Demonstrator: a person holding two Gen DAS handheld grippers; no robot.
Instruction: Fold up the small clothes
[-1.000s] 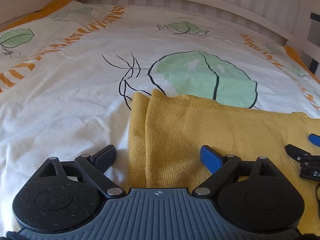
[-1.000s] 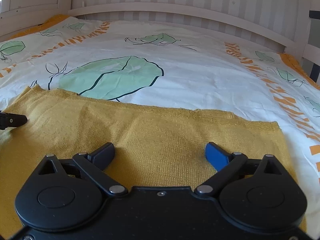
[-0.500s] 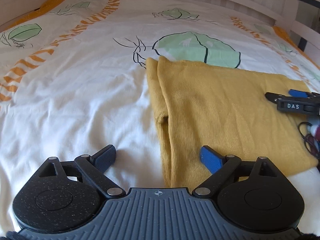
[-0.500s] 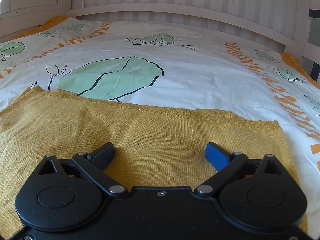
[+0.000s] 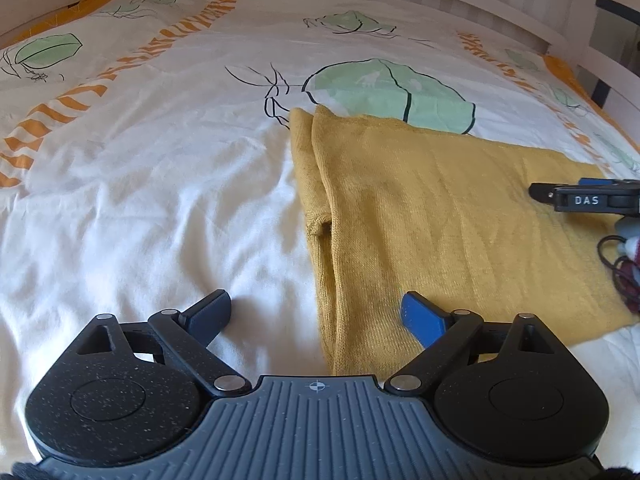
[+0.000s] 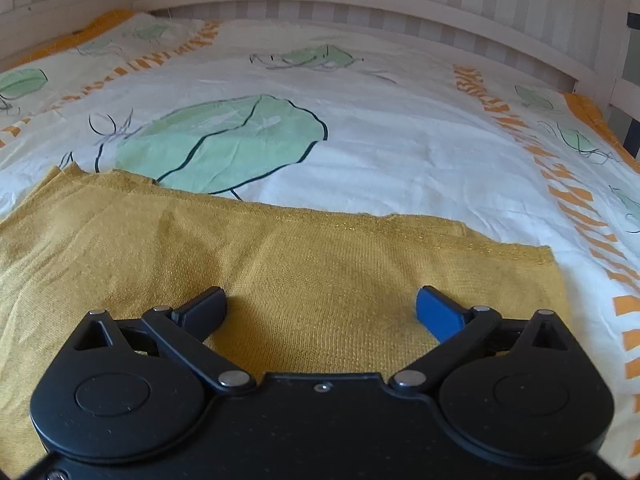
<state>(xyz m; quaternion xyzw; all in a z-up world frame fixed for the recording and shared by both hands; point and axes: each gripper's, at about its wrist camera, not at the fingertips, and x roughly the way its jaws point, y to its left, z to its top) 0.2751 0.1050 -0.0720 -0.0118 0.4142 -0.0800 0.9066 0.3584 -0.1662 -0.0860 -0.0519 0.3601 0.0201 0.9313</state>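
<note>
A mustard-yellow knit garment lies folded flat on the bed, its doubled left edge running toward me. My left gripper hovers open over that near-left edge, one finger above the white sheet, the blue one above the cloth. In the right wrist view the same garment fills the foreground. My right gripper is above its right half, jaws opening wide, nothing pinched between them. The right gripper also shows at the right edge of the left wrist view.
The bed cover is white with green leaf prints and orange stripes. A white slatted bed frame runs along the far side and right. Dark cables trail at the right edge.
My left gripper has pulled back toward me and left, so more of the garment's left edge shows. The right gripper's jaws have spread slightly wider; the left gripper's tip has left its view.
</note>
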